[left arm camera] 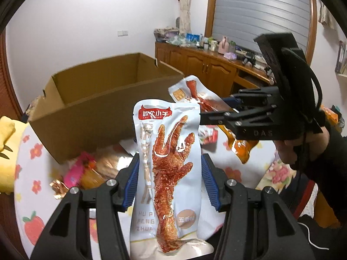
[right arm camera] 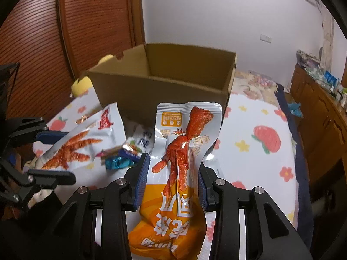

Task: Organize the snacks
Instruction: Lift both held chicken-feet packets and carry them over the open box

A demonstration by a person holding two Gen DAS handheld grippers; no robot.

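Above the flowered bedspread [right arm camera: 256,117], each gripper pinches a chicken-foot packet, left gripper [left arm camera: 169,179] the white packet [left arm camera: 167,173], right gripper [right arm camera: 173,179] the orange packet [right arm camera: 180,162], both raised, likely bound for the cardboard box [right arm camera: 160,84] at twelve o'clock.

You are working in a home bedroom. The soft surface under you is a bed with a white sheet printed with red strawberries and flowers [right arm camera: 260,130]. A long wooden cabinet with panelled doors [left arm camera: 201,65] runs along the pale wall, its top crowded with small household items. A cream curtain [left arm camera: 185,6] hangs beside a wood-framed window with grey slatted shutter [left arm camera: 260,10].
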